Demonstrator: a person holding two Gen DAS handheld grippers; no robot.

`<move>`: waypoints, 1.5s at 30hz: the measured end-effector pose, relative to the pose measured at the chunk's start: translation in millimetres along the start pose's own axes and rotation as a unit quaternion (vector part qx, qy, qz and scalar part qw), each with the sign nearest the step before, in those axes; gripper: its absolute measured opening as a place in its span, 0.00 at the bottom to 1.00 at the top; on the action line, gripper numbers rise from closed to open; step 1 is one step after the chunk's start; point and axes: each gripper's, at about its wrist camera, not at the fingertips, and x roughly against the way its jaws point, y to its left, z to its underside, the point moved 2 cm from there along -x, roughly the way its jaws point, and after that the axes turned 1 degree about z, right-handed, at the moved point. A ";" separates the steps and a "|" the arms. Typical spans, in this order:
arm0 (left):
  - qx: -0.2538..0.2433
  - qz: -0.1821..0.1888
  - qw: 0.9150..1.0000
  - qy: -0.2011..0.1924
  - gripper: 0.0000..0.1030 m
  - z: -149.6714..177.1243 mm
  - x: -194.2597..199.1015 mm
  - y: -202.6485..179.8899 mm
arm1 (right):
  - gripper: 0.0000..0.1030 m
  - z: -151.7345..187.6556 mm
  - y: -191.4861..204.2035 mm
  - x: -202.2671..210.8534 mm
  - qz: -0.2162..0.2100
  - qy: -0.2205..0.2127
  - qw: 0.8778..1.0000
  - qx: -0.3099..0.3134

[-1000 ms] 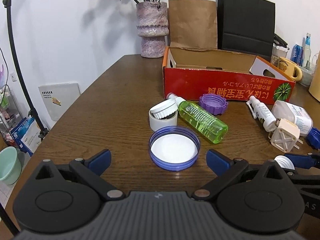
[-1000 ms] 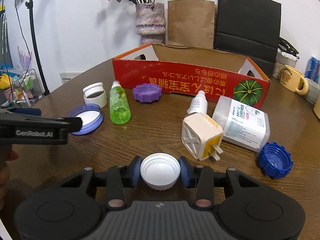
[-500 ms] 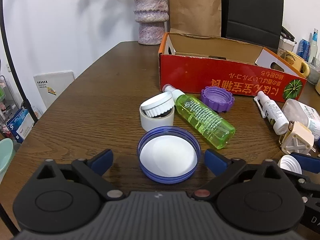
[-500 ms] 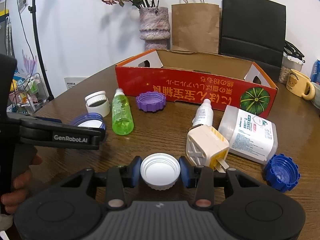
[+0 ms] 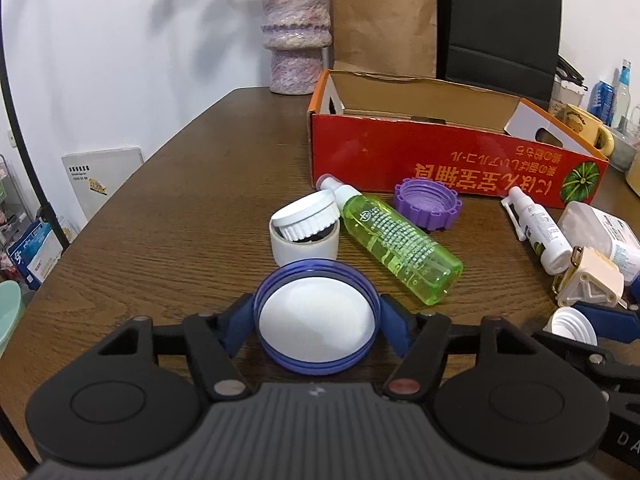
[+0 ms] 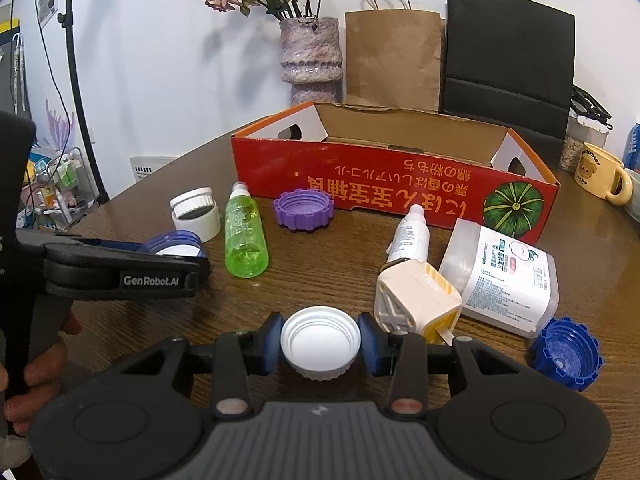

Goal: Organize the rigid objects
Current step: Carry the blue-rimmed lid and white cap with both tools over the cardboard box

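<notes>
Both grippers already have a lid between their pads. Low in the left wrist view, the left gripper (image 5: 316,320) has just been closing, and its blue pads now sit against the rim of the wide blue lid (image 5: 316,322), which rests on the table (image 5: 160,216). At bottom centre of the right wrist view, the right gripper (image 6: 320,344) pinches the white cap (image 6: 320,342).

Progress looks early: the visible part of the red cardboard box (image 6: 400,188), in the upper middle of the frame, shows nothing inside, though its floor is hidden, and every item lies outside it.

Counted in the right wrist view, apart from the two gripped lids: one green bottle (image 6: 245,236) lying down, one white jar (image 6: 198,220) with its lid propped aslant, one purple cap (image 6: 304,210), one small white bottle (image 6: 410,236), one cream plug adapter (image 6: 416,296), one clear labelled container (image 6: 504,276) on its side, and one dark blue cap (image 6: 568,354) at lower right. Nine things are probably left to box.
</notes>
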 end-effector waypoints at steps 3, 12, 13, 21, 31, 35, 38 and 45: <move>-0.001 0.007 1.000 0.002 0.66 0.0 1.3 -1.6 | 0.39 -1.5 0.5 1.0 0.001 -0.003 1.000 0.001; 0.004 0.012 0.999 -0.031 0.66 -4.9 25.1 -4.0 | 0.39 -10.7 -4.2 16.4 0.001 -0.026 1.000 0.003; 0.004 0.012 0.999 -0.034 0.66 -7.2 27.8 -4.5 | 0.39 -12.6 -5.2 18.6 0.001 -0.030 1.000 0.002; 0.001 0.022 0.997 -0.068 0.66 -31.8 47.0 -16.6 | 0.39 -34.9 -25.3 32.0 0.011 -0.065 0.998 -0.015; 0.006 0.035 0.994 -0.100 0.66 -69.9 50.0 -41.6 | 0.39 -71.4 -58.5 33.0 0.038 -0.103 0.993 -0.032; 0.005 0.039 0.993 -0.115 0.66 -86.7 47.5 -53.0 | 0.39 -86.9 -71.5 29.1 0.047 -0.114 0.992 -0.036; 0.007 0.044 0.992 -0.121 0.66 -98.8 41.8 -59.4 | 0.39 -97.7 -80.6 24.2 0.052 -0.119 0.991 -0.040; 0.013 0.043 0.991 -0.128 0.66 -125.7 22.1 -68.5 | 0.39 -123.8 -97.5 2.0 0.062 -0.121 0.990 -0.043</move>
